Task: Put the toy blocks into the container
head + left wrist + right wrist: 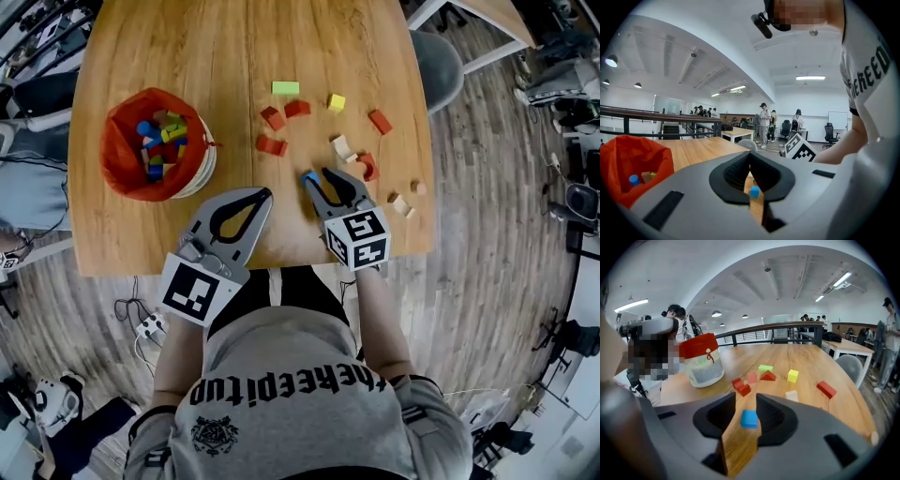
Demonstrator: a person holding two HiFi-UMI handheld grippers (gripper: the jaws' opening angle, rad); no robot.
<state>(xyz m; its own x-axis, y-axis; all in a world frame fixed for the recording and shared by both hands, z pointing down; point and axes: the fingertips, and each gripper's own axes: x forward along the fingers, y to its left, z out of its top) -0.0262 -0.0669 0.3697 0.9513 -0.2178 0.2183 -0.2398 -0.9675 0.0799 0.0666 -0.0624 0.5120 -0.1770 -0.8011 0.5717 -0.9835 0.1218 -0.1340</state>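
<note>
A small blue block [307,175] lies on the wooden table [187,234] near its front edge. My right gripper [319,175] stands open around it; in the right gripper view the blue block [749,419] sits on the wood between the two jaws of my right gripper [746,397]. The container [155,142], a white tub lined with a red bag, holds several coloured blocks at the left. My left gripper [265,195] is shut and holds nothing, between the container and the blue block. Its own view shows the left gripper [749,156] with tips together and the blue block [754,191] beyond.
Loose blocks lie beyond the right gripper: a green one [285,87], a yellow one [336,101], several red ones [272,144] and some beige ones [343,147]. The table's right edge [427,187] is close to a beige block [401,204]. A grey chair [436,66] stands at the far right.
</note>
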